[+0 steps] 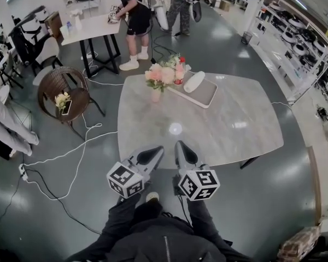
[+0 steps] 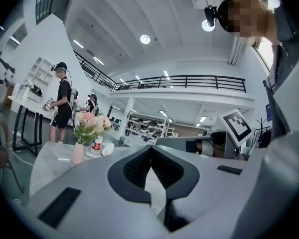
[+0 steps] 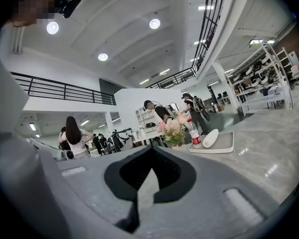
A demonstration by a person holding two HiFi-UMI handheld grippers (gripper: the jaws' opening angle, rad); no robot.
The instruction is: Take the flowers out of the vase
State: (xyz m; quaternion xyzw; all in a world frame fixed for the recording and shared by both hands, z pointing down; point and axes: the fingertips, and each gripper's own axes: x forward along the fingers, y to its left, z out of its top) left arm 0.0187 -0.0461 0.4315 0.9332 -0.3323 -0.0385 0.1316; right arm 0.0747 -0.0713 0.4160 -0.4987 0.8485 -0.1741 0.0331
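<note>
A bunch of pink and cream flowers (image 1: 157,76) stands upright in a small pink vase (image 1: 156,95) at the far left part of the grey marble table (image 1: 218,130). In the left gripper view the flowers (image 2: 89,123) and vase (image 2: 78,153) show far off to the left. The right gripper view has the flowers (image 3: 172,127) straight ahead, beyond the jaws. My left gripper (image 1: 154,153) and right gripper (image 1: 180,147) are side by side over the table's near edge, well short of the vase. Both are shut and hold nothing, with their jaws meeting at the tips (image 2: 150,150) (image 3: 152,151).
Just right of the vase lies a grey tray (image 1: 206,96) with a red-capped bottle (image 1: 180,70) and a white oblong object (image 1: 194,82). A wicker chair (image 1: 54,83) with more flowers, floor cables (image 1: 71,162), another table (image 1: 93,29) and standing people are at the left and back.
</note>
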